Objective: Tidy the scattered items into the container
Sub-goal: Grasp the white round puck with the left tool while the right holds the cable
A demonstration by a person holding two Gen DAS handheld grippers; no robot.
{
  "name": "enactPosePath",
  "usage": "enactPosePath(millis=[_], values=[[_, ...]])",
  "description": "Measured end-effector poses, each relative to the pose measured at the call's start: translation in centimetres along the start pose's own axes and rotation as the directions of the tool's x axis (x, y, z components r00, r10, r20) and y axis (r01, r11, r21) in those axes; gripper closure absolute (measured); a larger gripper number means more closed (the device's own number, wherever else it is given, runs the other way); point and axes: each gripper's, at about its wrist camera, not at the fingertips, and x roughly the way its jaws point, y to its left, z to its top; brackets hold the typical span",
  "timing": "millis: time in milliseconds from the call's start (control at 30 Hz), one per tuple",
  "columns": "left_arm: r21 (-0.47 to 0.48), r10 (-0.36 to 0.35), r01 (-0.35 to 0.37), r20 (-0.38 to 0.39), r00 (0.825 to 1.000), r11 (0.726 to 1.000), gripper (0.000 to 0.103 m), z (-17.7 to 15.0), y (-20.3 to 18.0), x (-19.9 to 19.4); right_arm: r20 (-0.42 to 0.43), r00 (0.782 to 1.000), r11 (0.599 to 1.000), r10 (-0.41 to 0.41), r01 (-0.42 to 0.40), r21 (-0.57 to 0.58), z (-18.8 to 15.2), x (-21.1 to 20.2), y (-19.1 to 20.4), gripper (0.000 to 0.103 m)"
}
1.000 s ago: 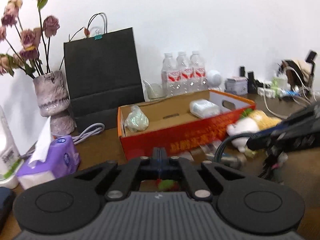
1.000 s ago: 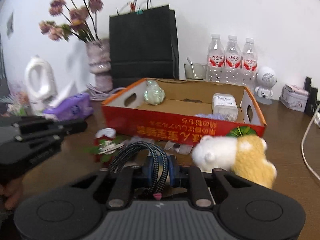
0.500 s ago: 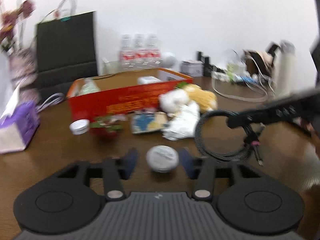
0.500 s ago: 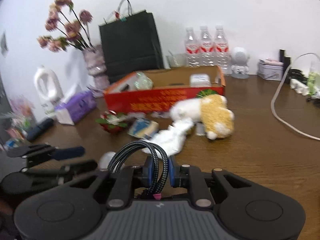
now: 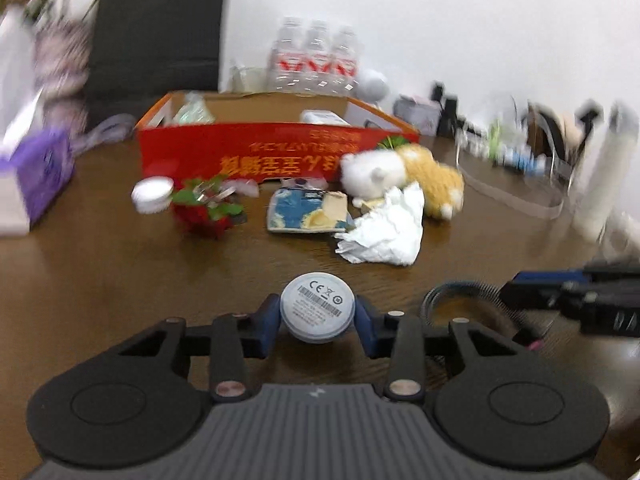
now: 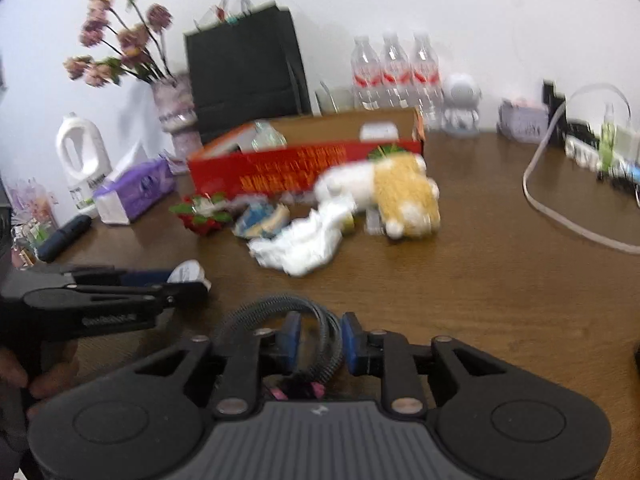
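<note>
Brown worktop (image 5: pixel 100 272) is strewn with clutter in front of the red box (image 5: pixel 276 152). Nearer than the box, a white disc (image 5: pixel 317 307) is framed by the closing left tool (image 5: pixel 316 318); a braided cable (image 6: pixel 316 320) sits between the opening right tool (image 6: pixel 316 340) pads.

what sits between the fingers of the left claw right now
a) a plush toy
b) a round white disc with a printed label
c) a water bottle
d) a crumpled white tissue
b: in the left wrist view the round white disc with a printed label lies between the blue pads of the left claw, whose jaws are closing; the crumpled tissue and the plush toy lie farther off on the table.
</note>
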Motion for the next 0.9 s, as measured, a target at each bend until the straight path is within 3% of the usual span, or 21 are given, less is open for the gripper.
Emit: enactPosePath(millis=[67,100,200,300,467,567,600,700,800,900], values=[[-0.103,-0.079,0.08,0.019,0.997,0.991,0.063,0.0,1.3,-1.1,0.059,0.998,0.998,0.018,-0.014,-0.068,0.1,-0.9,1.1,0.058],[-0.145,-0.123,0.126,0.031,0.992,0.981,0.063,0.0,1.9,-1.6,0.083,0.996,0.993,0.031,-0.022,-0.113,0.0,-1.2,1.9,0.044],[-0.243,-0.244,0.251,0.056,0.968,0.937,0.063,0.2,3.3,-2.3,0.098,0.991,0.962,0.088,-0.058,-0.268,-0.6,-1.0,4.7,0.046],[-0.311,-0.336,0.332,0.044,0.941,0.891,0.063,0.2,3.8,-1.9,0.087,0.991,0.919,0.1,-0.058,-0.39,-1.0,0.3,6.9,0.058],[-0.27,-0.376,0.36,-0.007,0.927,0.893,0.063,-0.2,3.0,-1.8,0.125,0.985,0.818,0.118,-0.025,-0.574,-1.4,0.9,9.2,0.061],[-0.235,-0.378,0.362,-0.025,0.925,0.902,0.063,-0.3,2.6,-1.8,0.112,0.985,0.74,0.133,-0.024,-0.672,-1.8,1.1,10.4,0.067],[-0.232,-0.378,0.362,-0.027,0.926,0.903,0.063,-0.3,2.6,-1.8,0.102,0.985,0.726,0.14,-0.032,-0.687,-1.8,1.1,10.6,0.08],[-0.244,-0.37,0.349,-0.041,0.928,0.905,0.063,-0.5,2.8,-1.7,0.078,0.986,0.698,0.148,-0.048,-0.714,-1.9,1.8,11.1,0.079],[-0.224,-0.316,0.298,-0.046,0.948,0.928,0.063,-0.9,3.1,-2.3,0.027,0.994,0.743,0.109,-0.063,-0.666,-1.3,3.6,10.8,0.079],[-0.156,-0.156,0.143,-0.078,0.985,0.977,0.063,-1.5,3.0,-2.7,-0.015,0.999,0.793,0.05,-0.049,-0.607,-0.7,5.0,10.1,0.088]])
